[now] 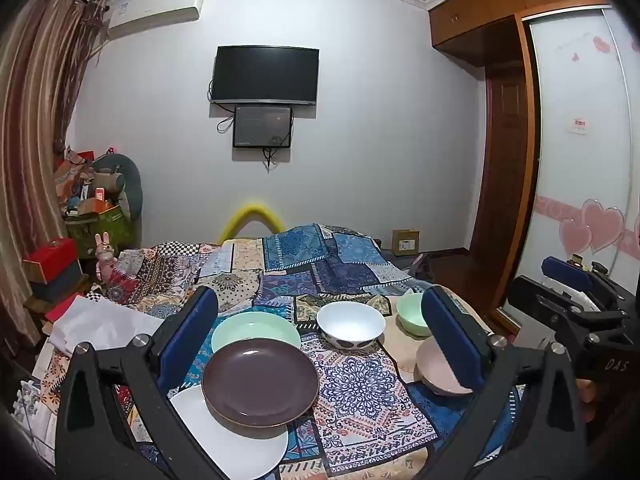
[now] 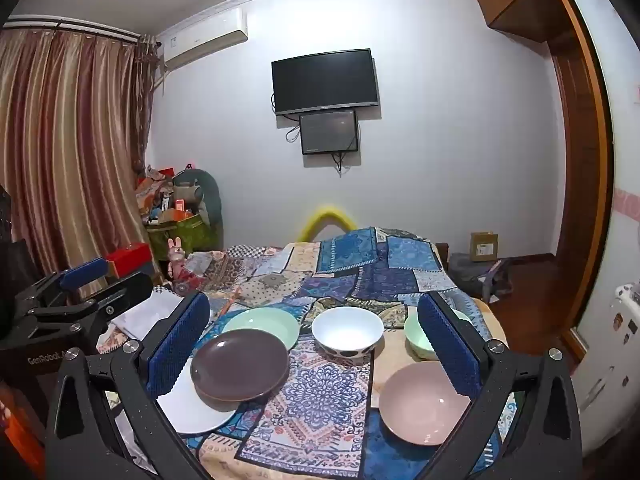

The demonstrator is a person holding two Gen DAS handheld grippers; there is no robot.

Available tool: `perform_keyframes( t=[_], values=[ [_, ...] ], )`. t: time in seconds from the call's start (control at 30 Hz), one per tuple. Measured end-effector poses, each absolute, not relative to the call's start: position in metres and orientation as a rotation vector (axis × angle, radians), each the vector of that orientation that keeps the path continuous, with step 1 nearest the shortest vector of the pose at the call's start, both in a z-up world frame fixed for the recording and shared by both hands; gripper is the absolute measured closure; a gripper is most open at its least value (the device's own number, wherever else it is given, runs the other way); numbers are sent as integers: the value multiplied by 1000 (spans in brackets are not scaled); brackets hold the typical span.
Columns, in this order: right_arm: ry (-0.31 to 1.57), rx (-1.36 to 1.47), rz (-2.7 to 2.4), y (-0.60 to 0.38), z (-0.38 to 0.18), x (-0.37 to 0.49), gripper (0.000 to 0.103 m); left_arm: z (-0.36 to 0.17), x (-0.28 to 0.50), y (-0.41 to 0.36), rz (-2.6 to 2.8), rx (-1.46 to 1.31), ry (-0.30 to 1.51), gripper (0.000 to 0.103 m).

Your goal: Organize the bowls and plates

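On a patchwork cloth [image 1: 360, 392] lie a brown plate [image 1: 260, 382] overlapping a white plate [image 1: 236, 444] and a green plate [image 1: 256, 326]. A white bowl [image 1: 351, 324] stands in the middle, with a green bowl [image 1: 412, 314] and a pink bowl [image 1: 434, 368] to its right. The same dishes show in the right wrist view: brown plate [image 2: 240, 364], white plate [image 2: 192, 408], green plate [image 2: 262, 324], white bowl [image 2: 347, 330], green bowl [image 2: 418, 338], pink bowl [image 2: 424, 400]. My left gripper [image 1: 320, 340] and right gripper [image 2: 314, 344] are open, empty, above the near edge.
The cloth covers a bed that runs back toward a wall with a TV [image 1: 266, 76]. Boxes and clutter [image 1: 96, 204] stand at the left by the curtain. A wardrobe [image 1: 580, 140] is at the right. White paper [image 1: 104, 320] lies left of the plates.
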State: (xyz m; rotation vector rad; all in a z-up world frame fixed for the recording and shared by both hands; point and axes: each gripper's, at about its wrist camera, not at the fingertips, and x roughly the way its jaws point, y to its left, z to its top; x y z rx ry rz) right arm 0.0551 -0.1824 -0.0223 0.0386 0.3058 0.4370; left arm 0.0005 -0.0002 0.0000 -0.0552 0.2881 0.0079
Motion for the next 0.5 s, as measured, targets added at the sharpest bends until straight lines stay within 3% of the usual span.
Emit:
perform_keyframes(
  t=[0.5],
  values=[
    [295, 58, 441, -186, -24, 54, 0, -6, -1, 0, 0, -53, 281, 0]
  ],
)
